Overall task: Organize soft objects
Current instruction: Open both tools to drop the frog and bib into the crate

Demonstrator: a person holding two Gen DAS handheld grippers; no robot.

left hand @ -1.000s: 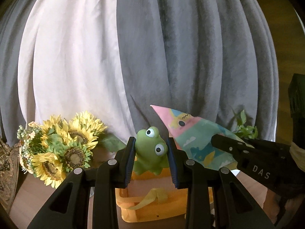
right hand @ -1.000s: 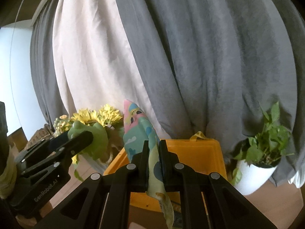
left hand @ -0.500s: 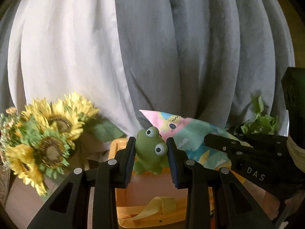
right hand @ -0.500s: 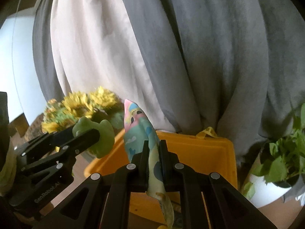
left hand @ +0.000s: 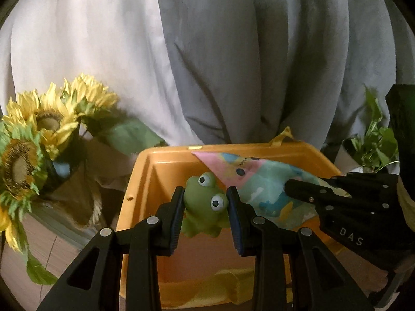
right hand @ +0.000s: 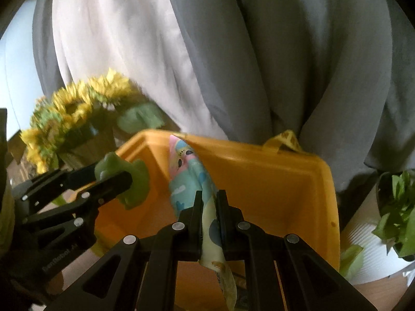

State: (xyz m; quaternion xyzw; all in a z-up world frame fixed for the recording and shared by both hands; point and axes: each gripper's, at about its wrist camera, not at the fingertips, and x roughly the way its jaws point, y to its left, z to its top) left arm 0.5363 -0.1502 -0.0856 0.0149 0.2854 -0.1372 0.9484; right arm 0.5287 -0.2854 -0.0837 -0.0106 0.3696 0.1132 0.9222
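A green rubber frog point(left hand: 205, 204) with white bulging eyes is squeezed between the pads of my left gripper point(left hand: 206, 202), which hangs over the open orange bin point(left hand: 145, 171). My right gripper point(right hand: 208, 202) is shut on a pastel patterned cloth point(right hand: 186, 178) in pink, teal and yellow; its pointed tip stands up and a tail droops below the jaws. In the left wrist view that cloth point(left hand: 259, 178) spreads across the bin's right side with the right gripper point(left hand: 290, 186) on it. The right wrist view shows the frog point(right hand: 135, 181) held above the bin point(right hand: 272, 178). Something yellow lies in the bin's bottom.
A sunflower bouquet point(left hand: 39, 140) in a brown wrap stands left of the bin. A leafy plant in a white ribbed pot point(right hand: 381, 246) stands to its right. Grey and white curtains point(left hand: 207, 51) hang close behind. Wooden floor shows at the lower left.
Both grippers have sunk and tipped downward toward the orange bin, which now fills much more of both views. The frog and the cloth stay gripped as before.
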